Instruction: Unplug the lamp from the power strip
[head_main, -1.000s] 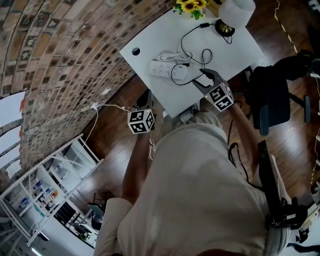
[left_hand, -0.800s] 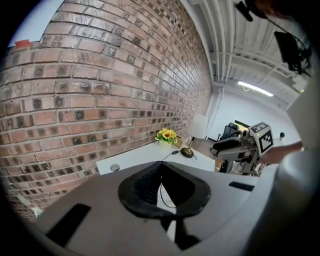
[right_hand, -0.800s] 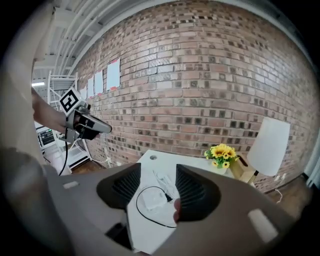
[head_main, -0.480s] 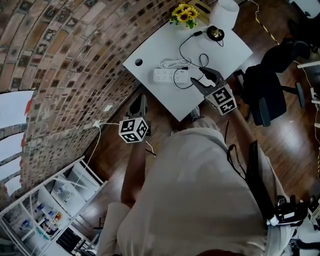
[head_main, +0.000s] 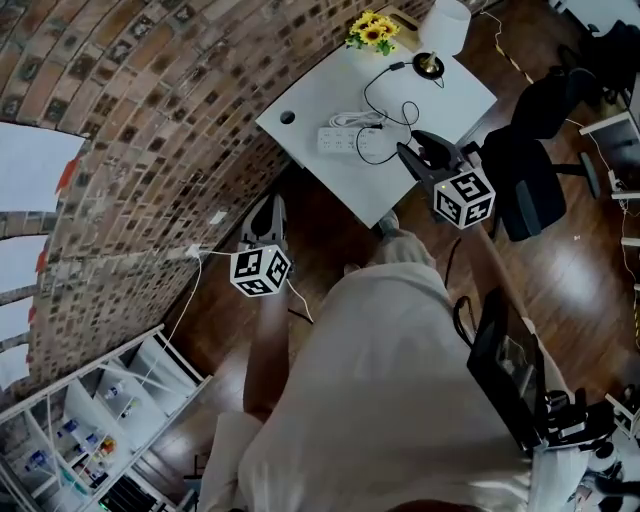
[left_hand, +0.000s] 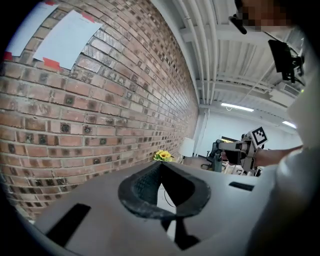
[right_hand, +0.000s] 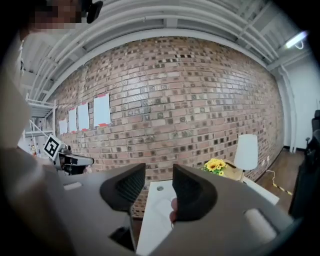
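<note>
The right gripper (head_main: 420, 151) hangs over the near edge of the white desk (head_main: 325, 85), short of the power strip (head_main: 348, 140) and not touching it. Its jaws stand apart and are closing with nothing between them; in the right gripper view (right_hand: 159, 182) only bare desk shows through the gap. The left gripper (head_main: 265, 215) is low beside the brick wall (head_main: 150, 110), well off the desk; its pads (left_hand: 145, 182) meet at the tips and hold nothing.

The strip lies about mid-desk; the lamp (head_main: 446, 25) stands at the far right corner, its cord (head_main: 385, 95) running back to the strip's right end.

We judge three risks. If the jaws go on narrowing they may reach the plug too tight to straddle it. With no second gripper pinning the strip, a pull could lift or drag it instead of freeing the plug. A grip on the cord rather than the plug body could strain the cord or tug the lamp toward the edge.

The strip is a long bar, seemingly of hard white plastic, probably light; the cord is thin, black and limp, lying in loose loops; the shade is a plain white drum over a small round dark base; the desk is smooth and matte; the pads are black and ribbed.
</note>
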